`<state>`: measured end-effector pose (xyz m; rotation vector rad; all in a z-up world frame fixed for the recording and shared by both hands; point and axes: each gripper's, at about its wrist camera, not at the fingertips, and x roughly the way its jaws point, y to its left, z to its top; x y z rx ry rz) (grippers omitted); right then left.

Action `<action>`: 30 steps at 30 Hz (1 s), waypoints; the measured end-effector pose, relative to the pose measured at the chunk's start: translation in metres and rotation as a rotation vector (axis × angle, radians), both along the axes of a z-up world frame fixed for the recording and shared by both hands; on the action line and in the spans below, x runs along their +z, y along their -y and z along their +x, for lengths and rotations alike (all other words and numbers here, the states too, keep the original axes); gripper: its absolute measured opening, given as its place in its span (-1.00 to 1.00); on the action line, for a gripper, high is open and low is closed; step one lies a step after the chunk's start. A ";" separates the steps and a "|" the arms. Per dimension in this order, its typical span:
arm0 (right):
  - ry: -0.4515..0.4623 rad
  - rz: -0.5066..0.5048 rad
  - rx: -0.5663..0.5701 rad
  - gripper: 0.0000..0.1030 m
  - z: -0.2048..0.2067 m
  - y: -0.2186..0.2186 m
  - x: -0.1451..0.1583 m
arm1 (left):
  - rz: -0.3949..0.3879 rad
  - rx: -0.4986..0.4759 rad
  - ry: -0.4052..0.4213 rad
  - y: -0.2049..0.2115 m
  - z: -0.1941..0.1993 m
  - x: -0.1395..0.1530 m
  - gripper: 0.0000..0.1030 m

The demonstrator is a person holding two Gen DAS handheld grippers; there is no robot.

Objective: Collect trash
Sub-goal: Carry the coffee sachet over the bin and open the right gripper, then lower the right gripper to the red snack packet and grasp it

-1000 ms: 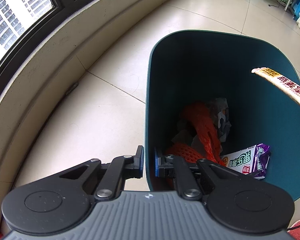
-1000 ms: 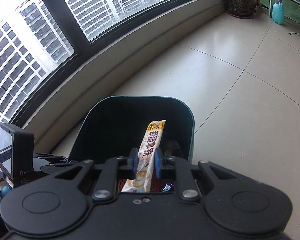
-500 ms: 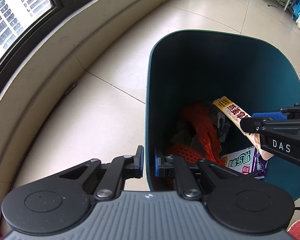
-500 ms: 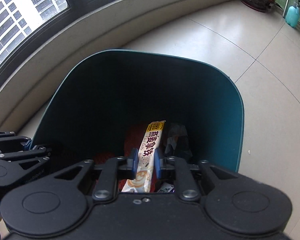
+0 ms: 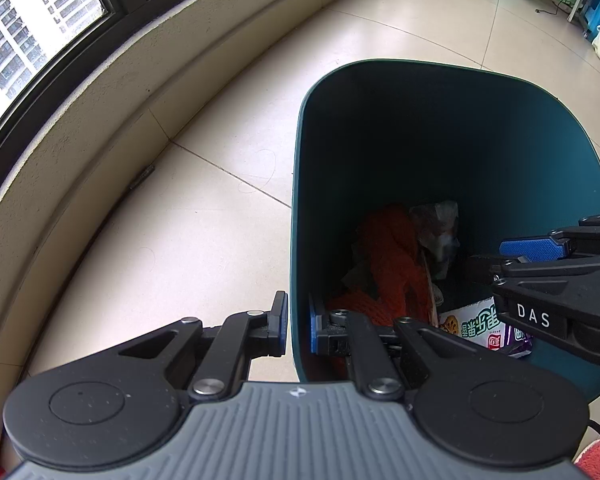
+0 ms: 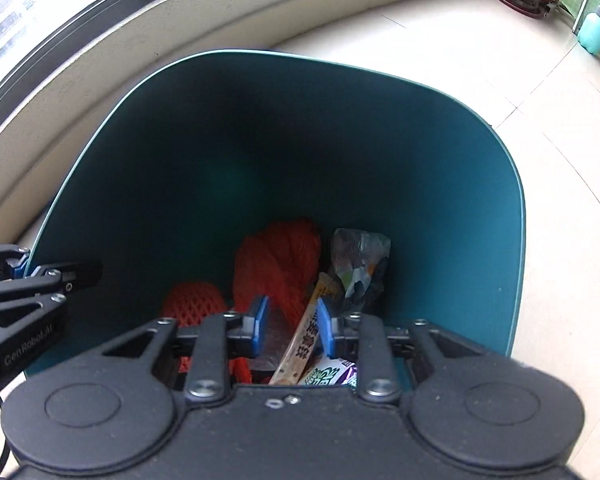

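Half a second before, the right hand-held gripper (image 6: 290, 326) had the long snack wrapper (image 6: 306, 338) pinched; now its jaws stood apart and the wrapper lay loose in the teal bin (image 6: 480, 184), leaning among the orange netting (image 6: 278, 264) and other packets. That piece seemed collected. The left hand-held gripper (image 5: 298, 326) stayed clamped on the bin's rim (image 5: 296, 240), one pad inside the wall and one outside, steadying it.

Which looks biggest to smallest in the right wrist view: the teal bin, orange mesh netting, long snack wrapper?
1. teal bin
2. orange mesh netting
3. long snack wrapper, partly hidden by the right tool, so its rank is unsure.
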<state>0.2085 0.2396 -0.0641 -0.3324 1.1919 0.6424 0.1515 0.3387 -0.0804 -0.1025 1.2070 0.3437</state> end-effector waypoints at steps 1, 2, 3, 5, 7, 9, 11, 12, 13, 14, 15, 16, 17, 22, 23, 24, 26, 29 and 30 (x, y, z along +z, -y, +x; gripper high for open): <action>0.001 0.009 0.001 -0.48 -0.001 0.003 0.004 | 0.001 -0.002 0.000 0.000 0.000 0.000 -0.81; 0.000 0.025 0.002 -0.47 -0.002 0.007 0.010 | 0.001 -0.002 0.000 0.001 0.000 -0.001 -0.81; -0.006 0.041 0.000 -0.43 -0.003 0.012 0.017 | 0.002 -0.002 0.000 0.001 0.000 -0.001 -0.81; -0.014 0.070 -0.003 -0.40 -0.003 0.022 0.028 | 0.002 -0.002 0.000 0.001 0.000 -0.001 -0.81; -0.011 0.104 0.000 -0.34 -0.005 0.038 0.046 | 0.001 -0.002 0.000 0.001 0.000 -0.001 -0.81; -0.003 0.131 -0.003 -0.30 -0.007 0.056 0.063 | 0.003 -0.003 0.000 0.001 0.000 -0.001 -0.81; 0.018 0.163 -0.017 -0.24 -0.007 0.080 0.081 | 0.002 -0.002 0.000 0.001 0.000 -0.001 -0.81; 0.035 0.171 -0.036 -0.18 -0.006 0.095 0.088 | 0.002 -0.002 0.000 0.001 0.000 -0.001 -0.81; 0.052 0.171 -0.061 -0.11 -0.001 0.107 0.095 | 0.002 -0.002 0.000 0.001 0.000 -0.001 -0.81; 0.061 0.171 -0.083 -0.06 0.001 0.119 0.097 | 0.003 -0.003 -0.001 0.001 0.000 -0.001 -0.81; 0.069 0.167 -0.122 -0.01 0.008 0.135 0.093 | 0.004 -0.003 -0.001 0.001 0.000 -0.001 -0.81; 0.067 0.154 -0.171 -0.01 0.017 0.153 0.087 | 0.007 -0.002 -0.002 0.001 0.000 -0.001 -0.81; 0.059 0.145 -0.208 -0.01 0.021 0.166 0.083 | 0.009 -0.001 -0.004 0.002 0.000 -0.001 -0.81; -0.002 0.079 -0.453 0.06 0.041 0.243 0.033 | 0.032 -0.003 -0.013 0.006 0.003 -0.003 -0.81; -0.016 0.068 -0.489 0.12 0.043 0.255 0.021 | 0.038 -0.003 -0.014 0.007 0.002 -0.003 -0.81; -0.029 0.054 -0.531 0.26 0.045 0.267 0.007 | 0.039 0.001 -0.015 0.008 0.002 -0.003 -0.81; -0.052 0.025 -0.598 0.35 0.048 0.285 -0.019 | 0.033 0.013 -0.016 0.007 0.003 -0.003 -0.81; -0.083 -0.034 -0.669 0.36 0.052 0.308 -0.063 | 0.031 0.024 -0.018 0.007 0.004 -0.003 -0.81; -0.112 -0.049 -0.712 0.36 0.056 0.318 -0.083 | 0.036 0.023 -0.021 0.008 0.005 -0.003 -0.81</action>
